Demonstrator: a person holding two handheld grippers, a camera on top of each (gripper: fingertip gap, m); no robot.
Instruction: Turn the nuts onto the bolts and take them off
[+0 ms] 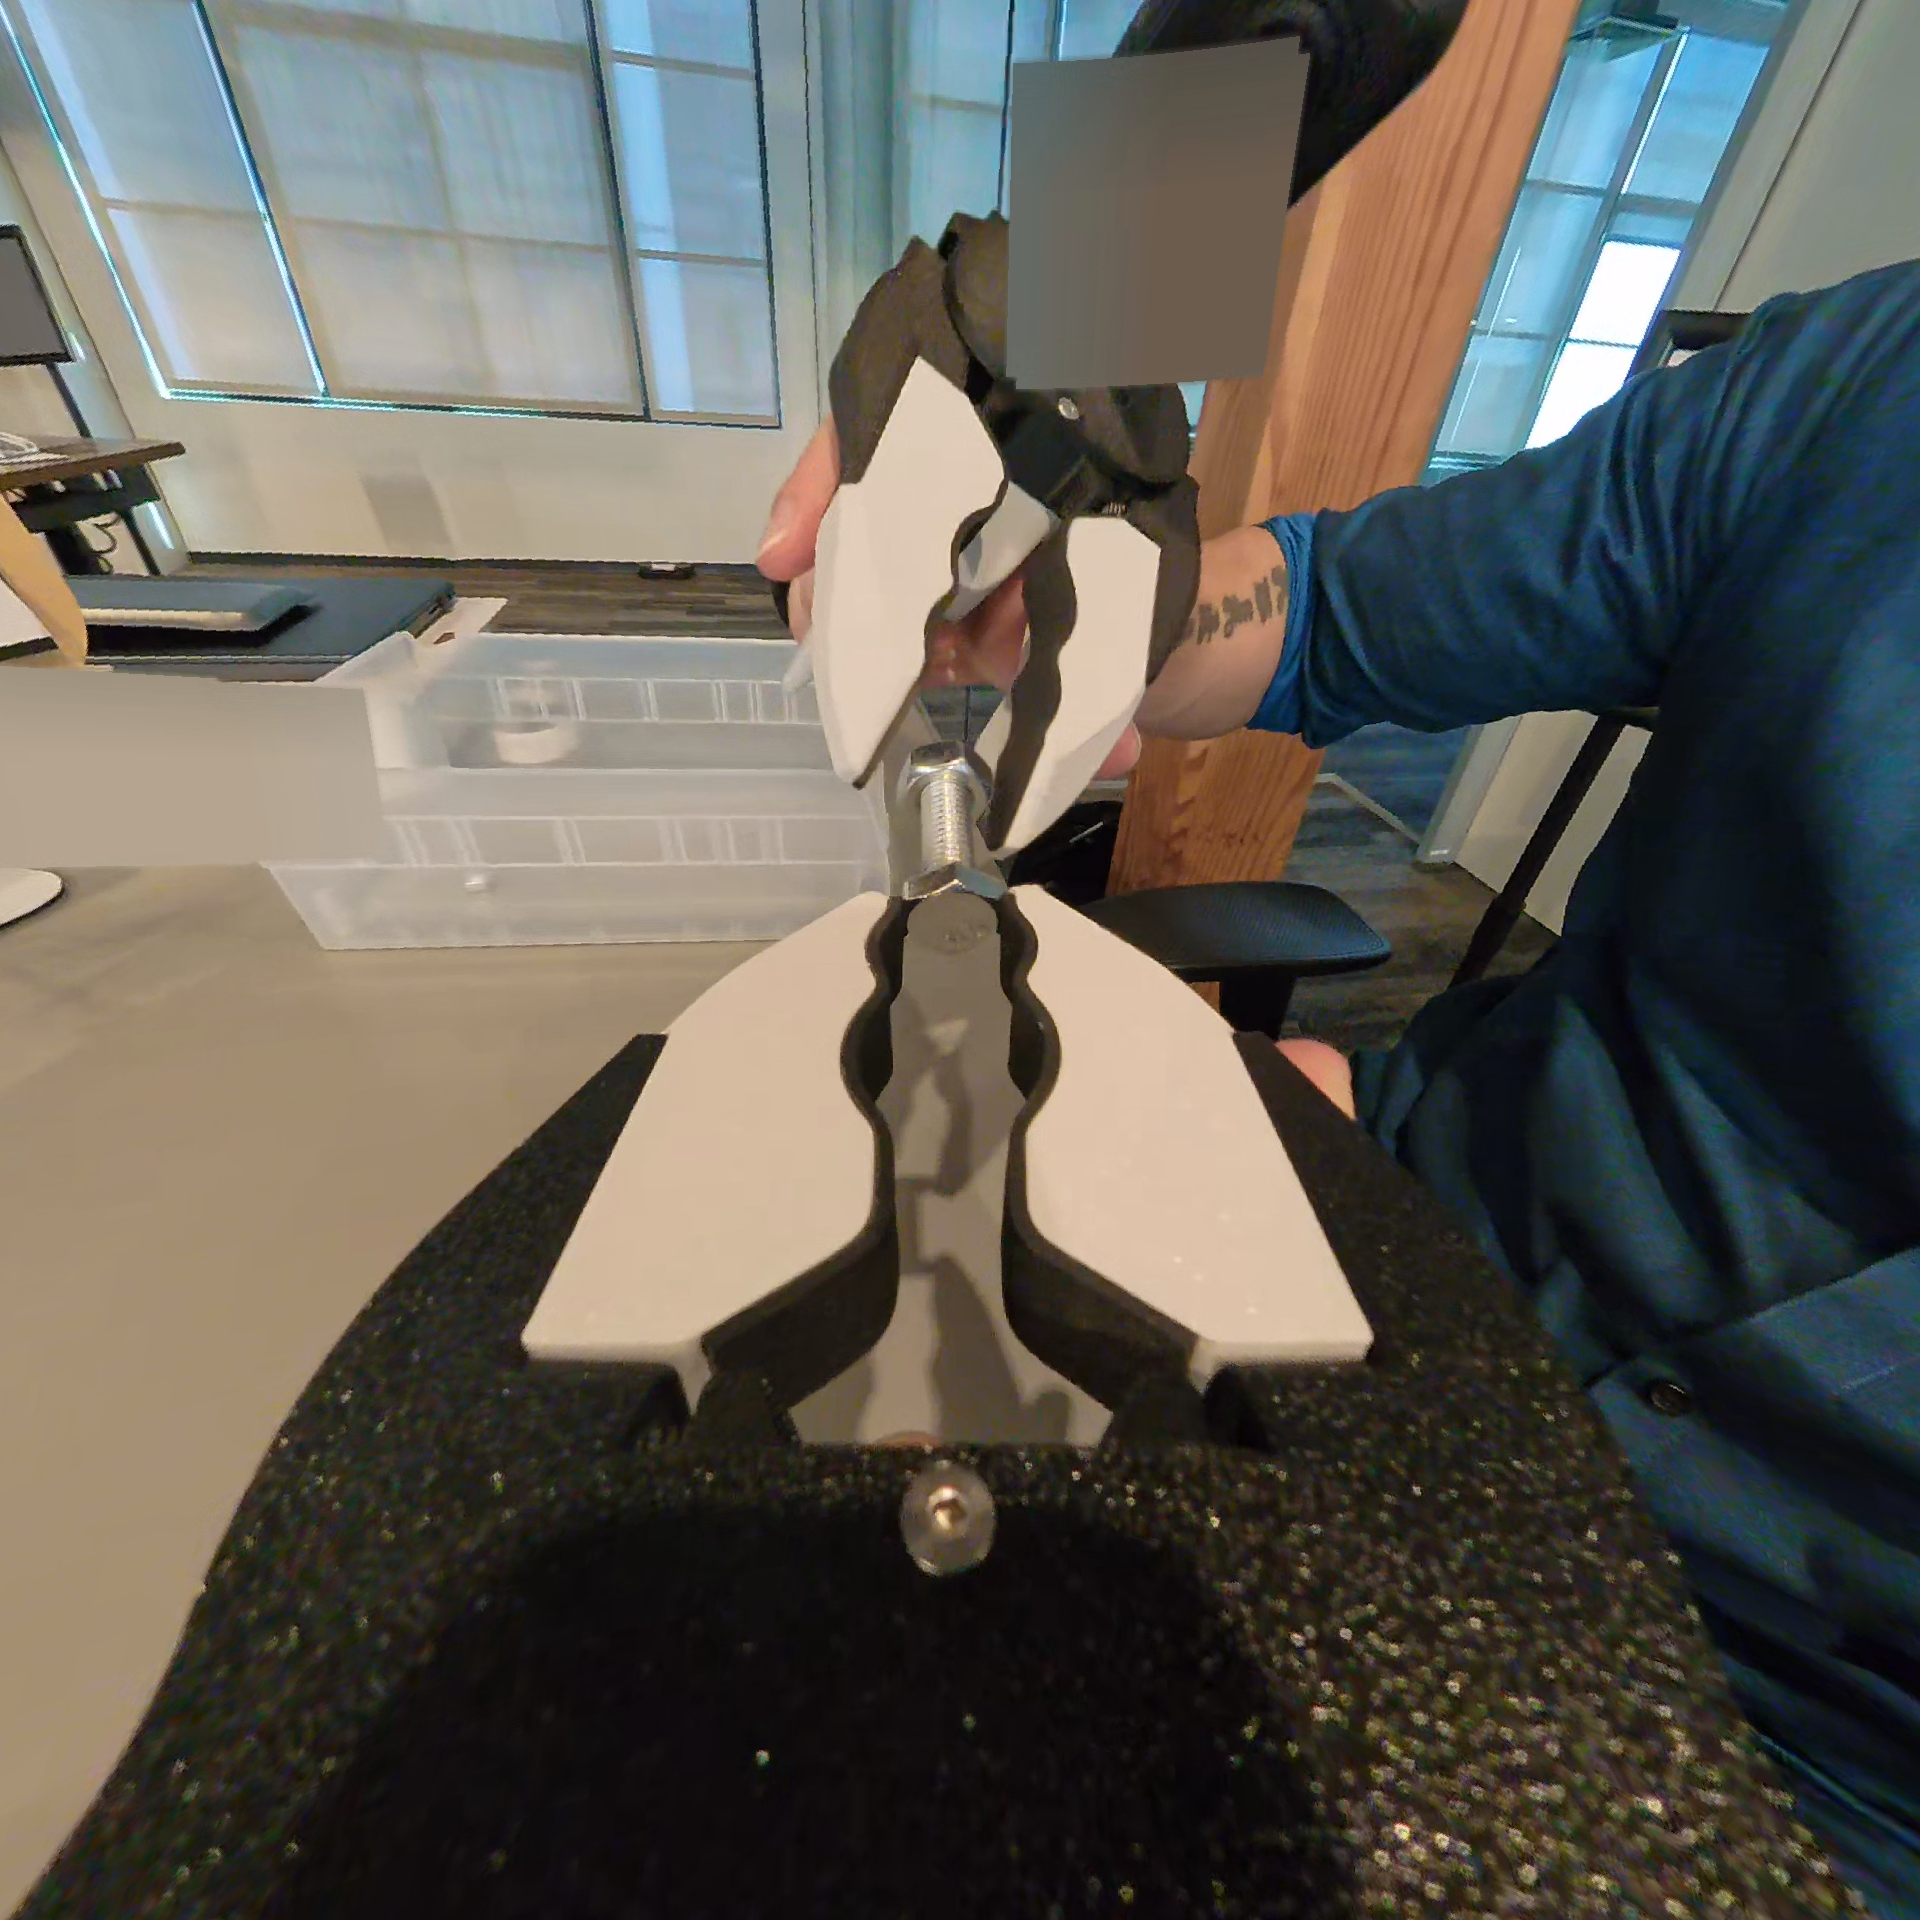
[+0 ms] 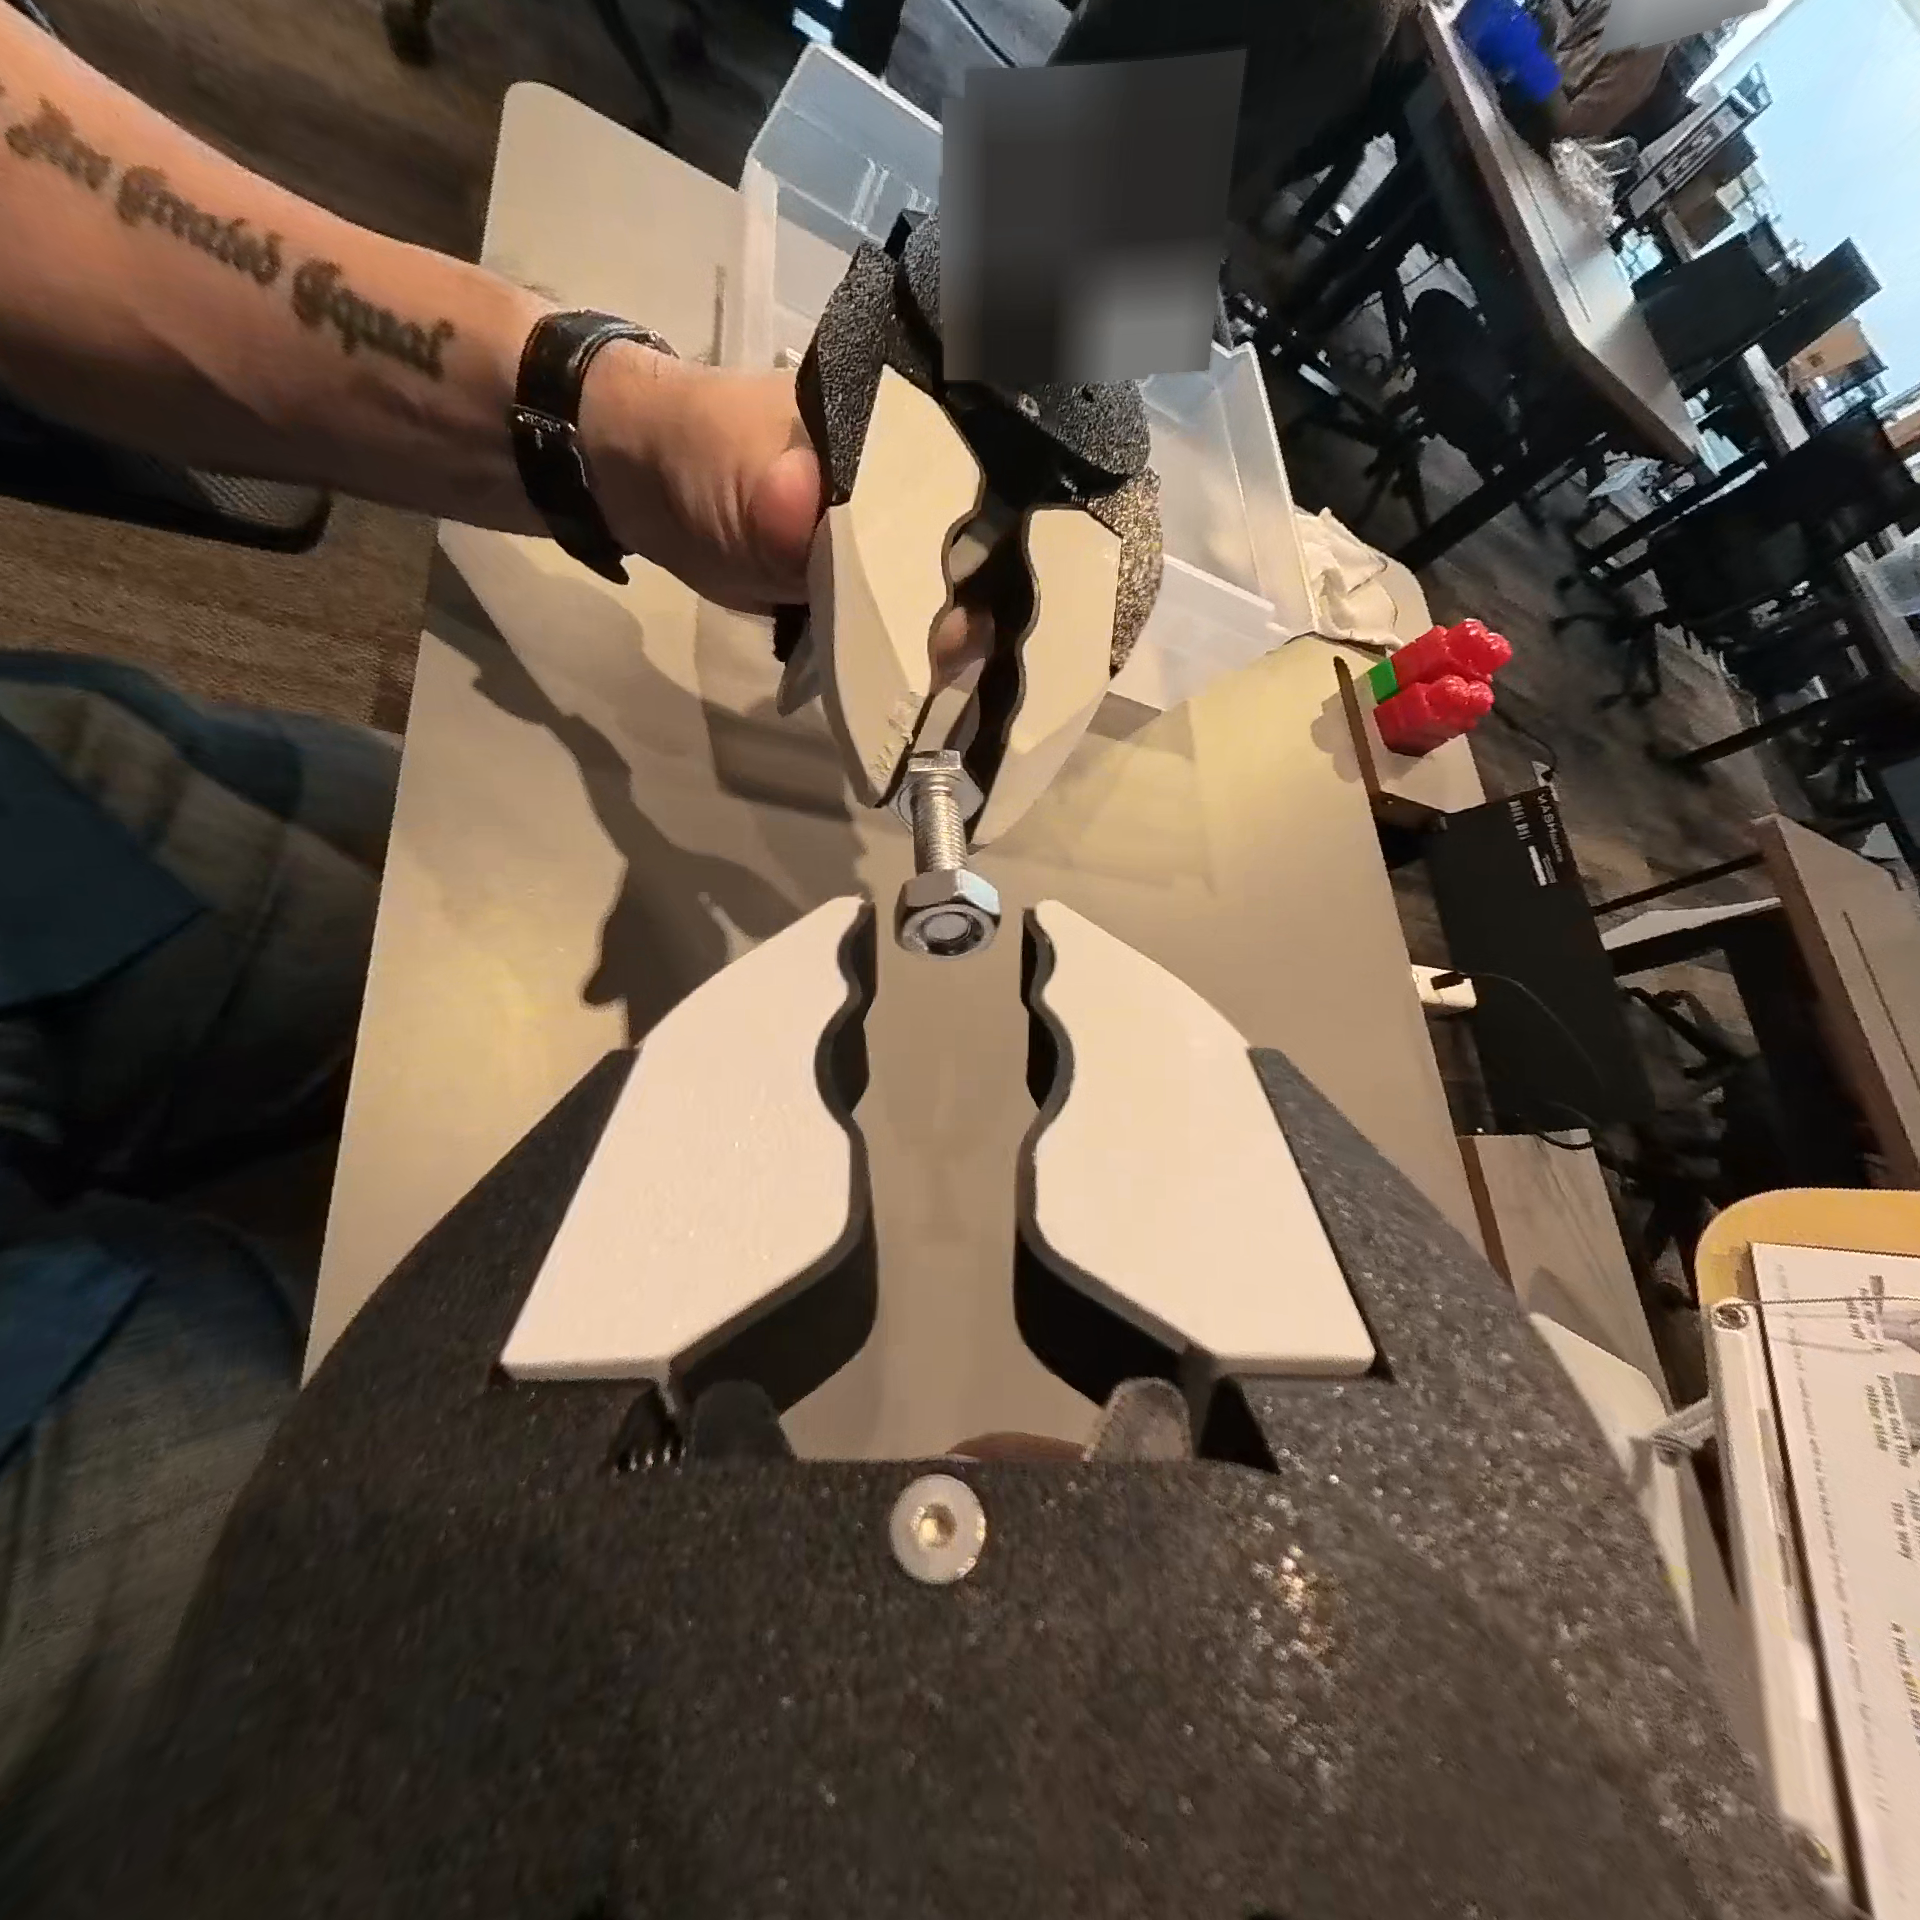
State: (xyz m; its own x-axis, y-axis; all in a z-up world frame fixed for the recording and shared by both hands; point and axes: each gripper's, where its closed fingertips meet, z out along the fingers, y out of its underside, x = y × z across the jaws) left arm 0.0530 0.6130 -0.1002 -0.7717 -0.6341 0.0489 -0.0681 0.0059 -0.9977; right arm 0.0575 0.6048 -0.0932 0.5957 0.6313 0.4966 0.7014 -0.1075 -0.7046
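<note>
Bolt [image 2: 938,821] in left gripper [image 2: 928,781] — nut [image 2: 945,921] unlabelled.

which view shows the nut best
Right wrist view: the nut faces the camera, the bolt end visible in its hole, between the right claw tips. The left wrist view shows it side-on and farther off.
</note>
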